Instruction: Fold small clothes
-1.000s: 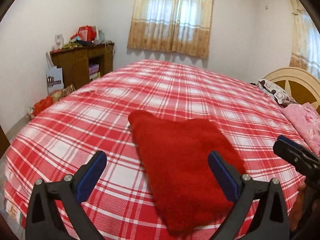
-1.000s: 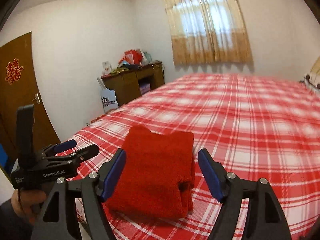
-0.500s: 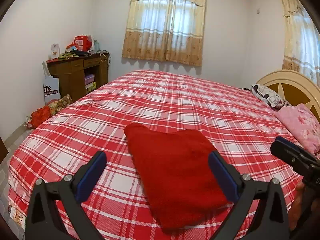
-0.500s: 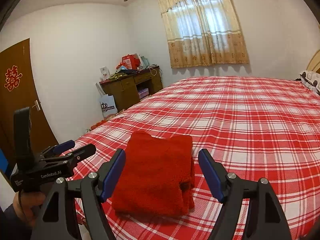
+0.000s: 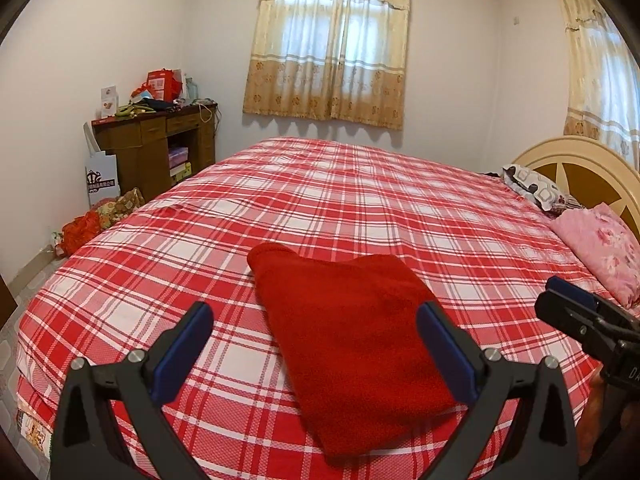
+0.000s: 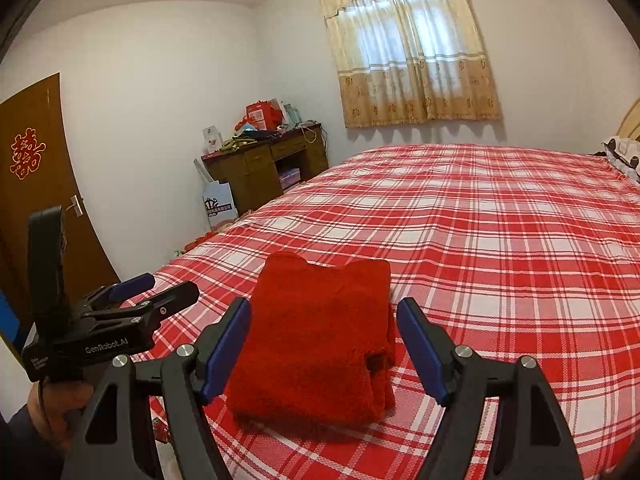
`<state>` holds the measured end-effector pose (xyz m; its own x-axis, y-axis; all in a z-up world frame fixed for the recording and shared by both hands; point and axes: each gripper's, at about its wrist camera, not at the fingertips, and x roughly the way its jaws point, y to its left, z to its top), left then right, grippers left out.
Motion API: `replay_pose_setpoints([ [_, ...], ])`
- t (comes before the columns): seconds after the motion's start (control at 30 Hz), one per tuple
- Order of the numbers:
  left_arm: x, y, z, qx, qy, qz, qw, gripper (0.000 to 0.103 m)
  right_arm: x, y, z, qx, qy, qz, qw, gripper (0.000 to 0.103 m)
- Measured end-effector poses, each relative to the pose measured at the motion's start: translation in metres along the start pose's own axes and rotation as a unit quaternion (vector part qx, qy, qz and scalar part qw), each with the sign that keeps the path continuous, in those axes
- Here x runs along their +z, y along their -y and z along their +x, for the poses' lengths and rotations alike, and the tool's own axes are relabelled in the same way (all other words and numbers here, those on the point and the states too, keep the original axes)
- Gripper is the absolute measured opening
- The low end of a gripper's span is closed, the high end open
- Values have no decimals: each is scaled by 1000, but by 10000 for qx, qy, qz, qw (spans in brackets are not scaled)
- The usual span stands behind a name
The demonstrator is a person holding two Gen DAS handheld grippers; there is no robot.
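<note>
Fleecy red garment (image 5: 352,344), folded into a thick rectangle, is lying on the checked bedspread (image 5: 360,208) just ahead of both empty, wide-open grippers, left (image 5: 320,344) and right (image 6: 324,344).

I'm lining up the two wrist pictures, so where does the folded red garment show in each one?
Left wrist: folded red garment lies low and centre on the plaid bed cover.
Right wrist: folded red garment lies low, left of centre.
Shared landmark: wooden desk by the wall.
</note>
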<state>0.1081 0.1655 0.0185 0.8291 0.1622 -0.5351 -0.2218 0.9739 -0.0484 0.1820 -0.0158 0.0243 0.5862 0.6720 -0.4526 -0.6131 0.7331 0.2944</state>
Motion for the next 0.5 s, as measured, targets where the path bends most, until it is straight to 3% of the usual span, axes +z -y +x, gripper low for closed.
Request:
replay_pose_setpoints([
  [0.5,-1,1,1,17,-38,30,10000,103,-5,-1,6,43,-132,3,9999,76],
])
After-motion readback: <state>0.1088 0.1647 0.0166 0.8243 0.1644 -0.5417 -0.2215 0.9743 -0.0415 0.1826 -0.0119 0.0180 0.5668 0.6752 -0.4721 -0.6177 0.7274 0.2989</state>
